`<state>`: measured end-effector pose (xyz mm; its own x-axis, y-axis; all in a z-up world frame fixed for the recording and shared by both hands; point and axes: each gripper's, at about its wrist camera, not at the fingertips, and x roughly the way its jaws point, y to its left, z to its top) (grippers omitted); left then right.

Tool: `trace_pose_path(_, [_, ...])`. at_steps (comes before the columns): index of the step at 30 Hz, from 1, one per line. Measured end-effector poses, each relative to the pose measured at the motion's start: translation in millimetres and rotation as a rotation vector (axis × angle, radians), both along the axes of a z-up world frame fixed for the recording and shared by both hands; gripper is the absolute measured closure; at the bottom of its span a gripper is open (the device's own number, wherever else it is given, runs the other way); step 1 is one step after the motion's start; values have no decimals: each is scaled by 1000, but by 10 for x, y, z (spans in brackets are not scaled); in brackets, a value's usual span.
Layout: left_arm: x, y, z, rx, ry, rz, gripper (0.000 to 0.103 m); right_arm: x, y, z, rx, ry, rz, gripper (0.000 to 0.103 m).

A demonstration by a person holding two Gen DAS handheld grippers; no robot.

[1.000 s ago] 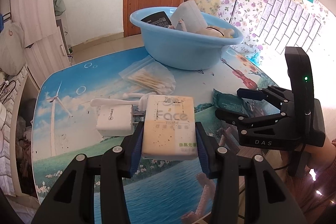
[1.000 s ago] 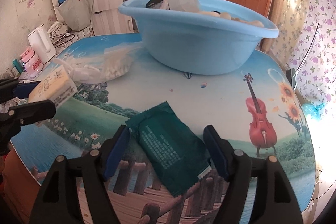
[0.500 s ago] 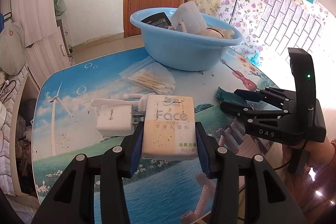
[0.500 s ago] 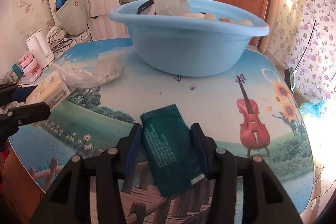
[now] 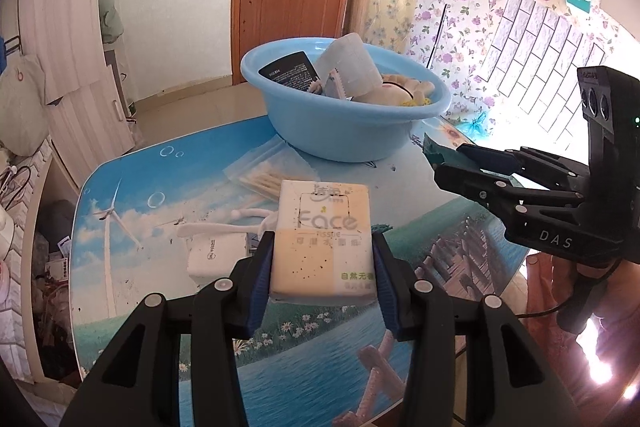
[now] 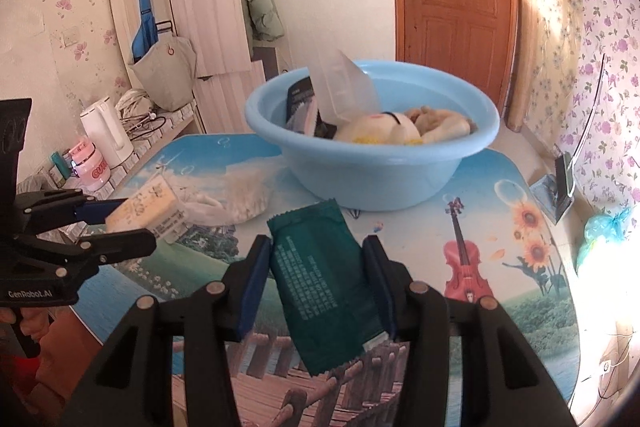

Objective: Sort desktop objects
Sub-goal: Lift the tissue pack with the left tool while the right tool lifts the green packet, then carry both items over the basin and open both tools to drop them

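Tissue pack [image 5: 323,247] sits clamped in the left claw [image 5: 322,273]; green packet [image 6: 325,279] is pinched in the right claw [image 6: 318,287].

I count one blue basin [image 5: 352,131]. Beside it lie one bag of cotton swabs [image 5: 264,175] and one white charger [image 5: 216,255]. I hold one tissue pack [image 5: 324,243] and one green packet [image 6: 324,279].

Printed table [image 5: 120,211], blue basin [image 5: 352,131], cotton-swab bag [image 5: 268,175], white charger [image 5: 216,255]

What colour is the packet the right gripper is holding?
Dark green with pale small print; the packet shows best in the right wrist view.
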<state>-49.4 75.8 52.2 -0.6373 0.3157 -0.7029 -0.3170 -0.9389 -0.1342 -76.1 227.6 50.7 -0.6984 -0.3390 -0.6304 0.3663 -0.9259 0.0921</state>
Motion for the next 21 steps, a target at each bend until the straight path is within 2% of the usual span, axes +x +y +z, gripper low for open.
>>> trace_pose_path(13, [-187, 65, 272, 28, 50, -5, 58, -104, 9, 347, -35, 81, -3, 57])
trace_pose_path(21, [-406, 188, 252, 22, 41, -22, 58, -302, 109, 407, -46, 93, -19, 57])
